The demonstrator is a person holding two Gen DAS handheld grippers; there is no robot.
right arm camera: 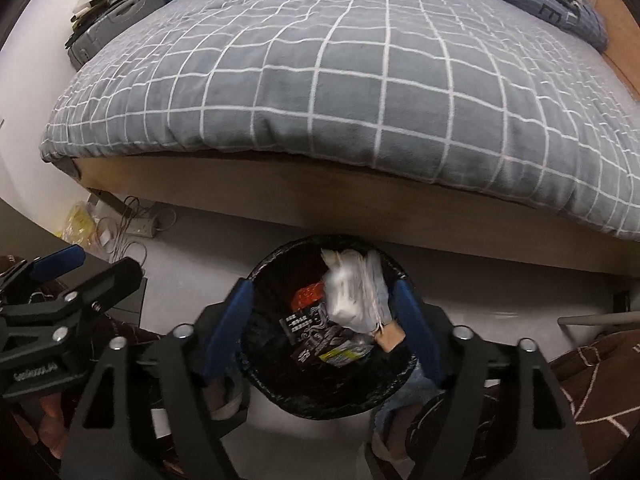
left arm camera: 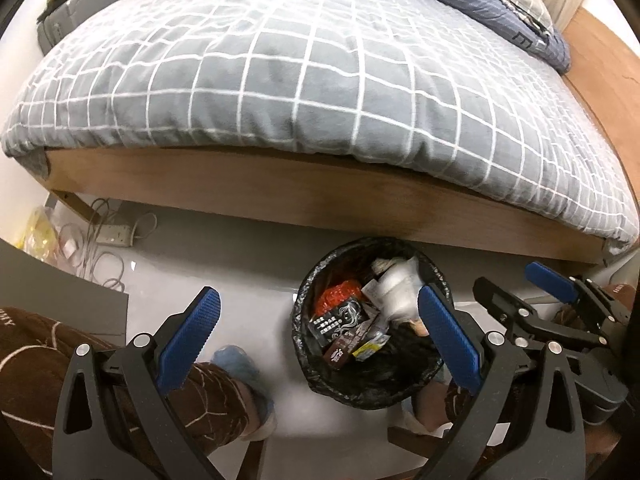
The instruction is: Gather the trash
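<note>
A round bin with a black liner (left arm camera: 360, 384) (right arm camera: 264, 372) stands on the pale floor against the bed frame. It holds a red packet (left arm camera: 338, 296) (right arm camera: 308, 294), a black printed packet (left arm camera: 340, 320) (right arm camera: 308, 326) and a crumpled white wad (left arm camera: 396, 284) (right arm camera: 352, 296). My right gripper (right arm camera: 324, 320) hovers over the bin mouth, open wide; the blurred white wad lies between its pads without touching them. The right gripper (left arm camera: 516, 284) also shows at the right edge of the left wrist view. My left gripper (left arm camera: 320, 336) (right arm camera: 88, 268) hangs open and empty just left of the bin.
A bed with a grey checked quilt (left arm camera: 320, 80) on a wooden frame (left arm camera: 280, 192) fills the far side. A power strip with tangled cables (left arm camera: 116, 236) and a yellow bag (left arm camera: 38, 236) lie on the floor at left. A person's brown trouser legs (left arm camera: 40, 344) flank the bin.
</note>
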